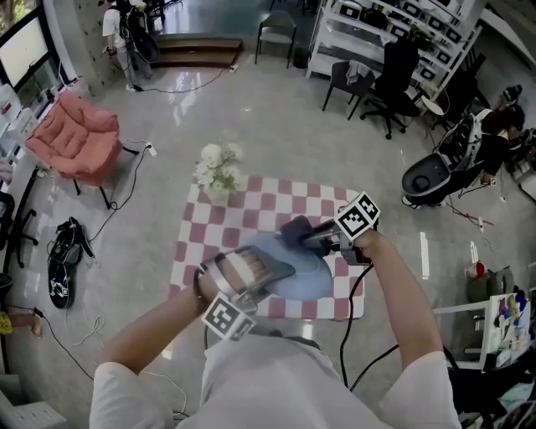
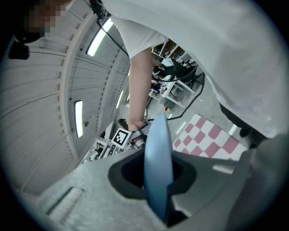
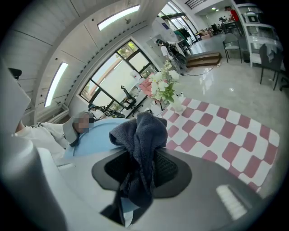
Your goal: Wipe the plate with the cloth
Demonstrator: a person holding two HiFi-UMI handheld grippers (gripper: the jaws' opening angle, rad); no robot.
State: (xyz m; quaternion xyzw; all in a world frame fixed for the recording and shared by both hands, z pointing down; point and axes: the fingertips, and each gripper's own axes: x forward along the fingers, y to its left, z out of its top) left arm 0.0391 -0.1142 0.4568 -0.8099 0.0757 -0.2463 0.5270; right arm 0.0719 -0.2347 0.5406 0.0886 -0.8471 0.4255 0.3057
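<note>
While the head view looks steeply down, a small table [image 1: 191,219] stands in the middle of a wide room. A checked cover [image 1: 268,205] of pink and white squares lies flat over the table. The floor [image 1: 251,109] is pale and glossy, and it reflects the light. At 10 o'clock a soft pink chair [image 1: 75,138] with a thick cushion stands on thin dark legs. At 9 o'clock a pair of black sandals [image 1: 65,260] lies beside a thin cable. At 1 o'clock there are white shelves [image 1: 394,25], and black office chairs [image 1: 394,75] stand just in front of them. A bunch of white flowers [image 1: 219,170] stands at the 11 o'clock corner of the table.

The plate [image 1: 308,281] is round, smooth and light blue, and it is over the 6 o'clock half of the cover. Whether it touches the cover cannot be told. The left gripper [image 1: 247,272] grips the plate by its rim at 9 o'clock. In the left gripper view the plate [image 2: 158,167] shows edge-on as a thin curved shape, clamped between the grey jaws of the left gripper [image 2: 156,182].

The cloth [image 1: 295,230] is dark grey, thick and fuzzy like a towel. It lies bunched on the 12 o'clock part of the plate. The right gripper [image 1: 311,240] has its jaws closed on the cloth. In the right gripper view the cloth [image 3: 142,140] hangs in folds from the right gripper [image 3: 140,169], with the plate [image 3: 97,137] just behind it.
</note>
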